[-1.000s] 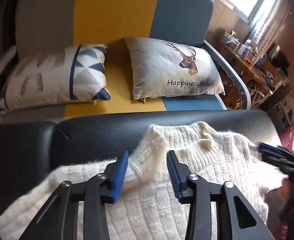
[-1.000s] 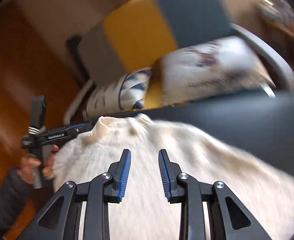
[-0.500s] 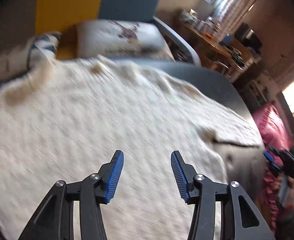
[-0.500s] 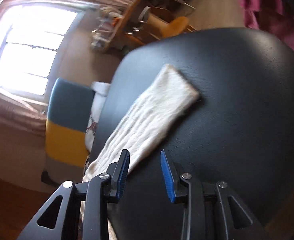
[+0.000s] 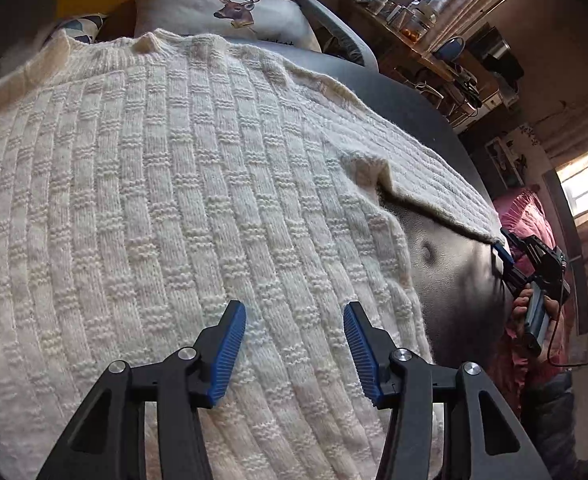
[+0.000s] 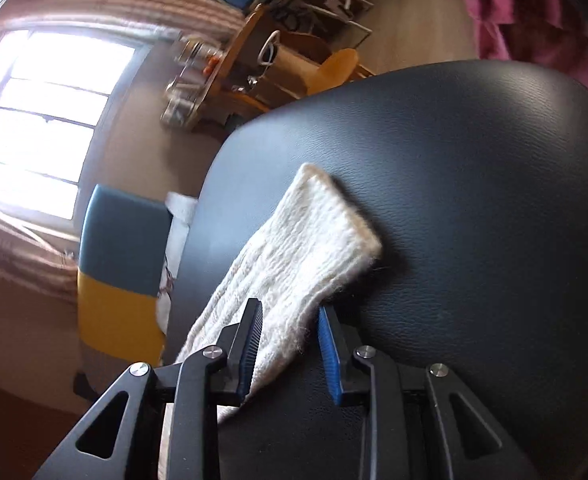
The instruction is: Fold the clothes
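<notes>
A cream knitted sweater [image 5: 181,200] lies spread flat on a black leather surface [image 5: 454,272]. My left gripper [image 5: 294,344] is open and empty, hovering over the sweater's lower body. The sweater's right sleeve [image 6: 306,248] stretches across the black surface [image 6: 474,200] in the right wrist view. My right gripper [image 6: 289,344] is open, its jaws on either side of the sleeve near the cuff, not closed on it. The right gripper also shows in the left wrist view [image 5: 506,260], at the sleeve's end.
A sofa with a deer-print pillow [image 5: 229,12] stands behind the surface. A cluttered wooden shelf [image 6: 253,60] and a bright window [image 6: 45,120] lie beyond. Magenta cloth [image 6: 534,12] lies past the surface's edge.
My left gripper swung from the collar to over the sweater's body. My right gripper moved from the body to the right sleeve and closed in so the jaws straddle it.
</notes>
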Demonstrator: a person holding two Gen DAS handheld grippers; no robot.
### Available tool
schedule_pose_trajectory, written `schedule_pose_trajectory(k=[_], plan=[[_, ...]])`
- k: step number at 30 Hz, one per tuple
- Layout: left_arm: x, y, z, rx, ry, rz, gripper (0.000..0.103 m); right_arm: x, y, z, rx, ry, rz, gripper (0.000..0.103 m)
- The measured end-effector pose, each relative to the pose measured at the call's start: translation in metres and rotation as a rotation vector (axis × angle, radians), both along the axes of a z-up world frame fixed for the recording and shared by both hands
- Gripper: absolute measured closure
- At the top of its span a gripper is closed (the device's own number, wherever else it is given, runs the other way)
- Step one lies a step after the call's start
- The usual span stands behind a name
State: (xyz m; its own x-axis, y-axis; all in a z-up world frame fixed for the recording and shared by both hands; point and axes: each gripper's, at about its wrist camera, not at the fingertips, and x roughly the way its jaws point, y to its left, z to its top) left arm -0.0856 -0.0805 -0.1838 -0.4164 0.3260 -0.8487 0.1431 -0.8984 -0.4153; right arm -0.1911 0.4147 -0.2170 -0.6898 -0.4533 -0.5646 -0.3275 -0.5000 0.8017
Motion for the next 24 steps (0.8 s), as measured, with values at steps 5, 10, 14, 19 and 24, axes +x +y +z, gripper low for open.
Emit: schedule_pose_trajectory(k=[5,10,14,19,24], plan=[[0.003,0.004,-0.003,-0.011,0.002,-0.014,0.050,-0.005,0.000,-0.002,0.008,-0.020,-0.006,0.085],[0.001,0.006,0.003,-0.009,0.009,-0.032,0.050,-0.005,-0.001,0.006,0.106,0.014,-0.047,0.097],[0.000,0.004,0.006,0.011,0.013,-0.031,0.050,-0.019,-0.028,0.038,0.219,0.098,0.067,0.097],[-0.020,0.002,0.026,0.123,0.028,-0.036,0.050,-0.030,-0.075,0.065,0.393,0.146,0.242,0.097],[-0.084,0.053,0.082,0.262,0.079,-0.180,0.049,-0.022,-0.117,0.062,0.519,0.175,0.423,0.097]])
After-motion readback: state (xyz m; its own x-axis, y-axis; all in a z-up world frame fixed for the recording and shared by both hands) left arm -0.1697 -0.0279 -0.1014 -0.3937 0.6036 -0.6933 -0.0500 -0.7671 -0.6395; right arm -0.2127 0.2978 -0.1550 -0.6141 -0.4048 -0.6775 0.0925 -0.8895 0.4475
